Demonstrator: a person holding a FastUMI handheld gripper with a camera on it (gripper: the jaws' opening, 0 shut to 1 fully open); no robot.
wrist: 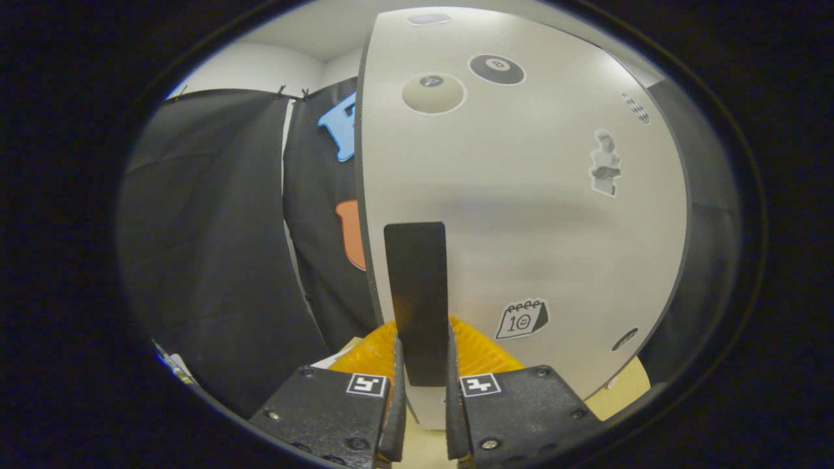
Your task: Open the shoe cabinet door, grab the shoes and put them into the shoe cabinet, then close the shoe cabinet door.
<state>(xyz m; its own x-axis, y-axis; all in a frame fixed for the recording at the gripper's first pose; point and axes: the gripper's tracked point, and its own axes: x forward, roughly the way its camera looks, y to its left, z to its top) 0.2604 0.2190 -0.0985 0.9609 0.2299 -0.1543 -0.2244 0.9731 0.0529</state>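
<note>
Gripping the door handle (417, 299), my gripper (423, 365) clamps both fingers on it; stickered cabinet door (534, 215) fronts me.

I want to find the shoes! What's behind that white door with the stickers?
The cabinet door covers whatever is behind it, so no shoes can be seen. The gripper has closed on its black handle. Beside the door hangs the black cloth.

Orange object (482, 355) half-hidden behind door handle (417, 299)
</note>
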